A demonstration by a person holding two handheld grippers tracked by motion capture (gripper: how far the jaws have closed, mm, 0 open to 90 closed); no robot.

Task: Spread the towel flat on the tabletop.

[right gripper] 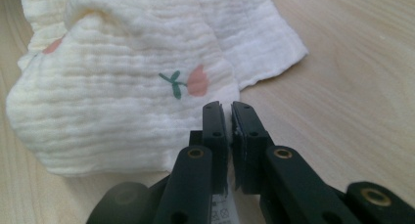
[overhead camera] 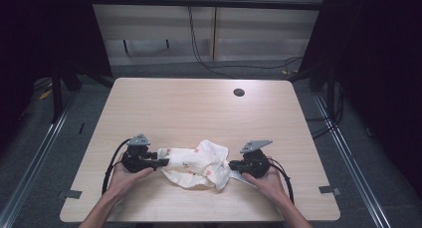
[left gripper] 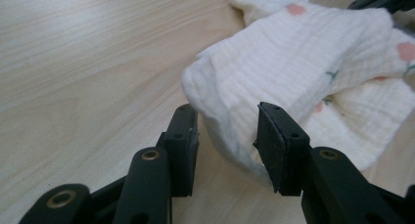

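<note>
Cloth (overhead camera: 196, 163): cream crinkled muslin, pink flower print with green stems, crumpled, lower centre of high view on wooden table (overhead camera: 199, 108). Left gripper (left gripper: 227, 136): jaws apart, straddling cloth fold, pads not pressing. Right gripper (right gripper: 230, 123): jaws pinched narrow on cloth edge.

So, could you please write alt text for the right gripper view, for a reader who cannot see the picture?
The right gripper has its two black jaws nearly shut on the edge of a crumpled white cloth printed with small pink flowers. The cloth lies on a light wooden table, spreading up and to the left of the jaws.
</note>
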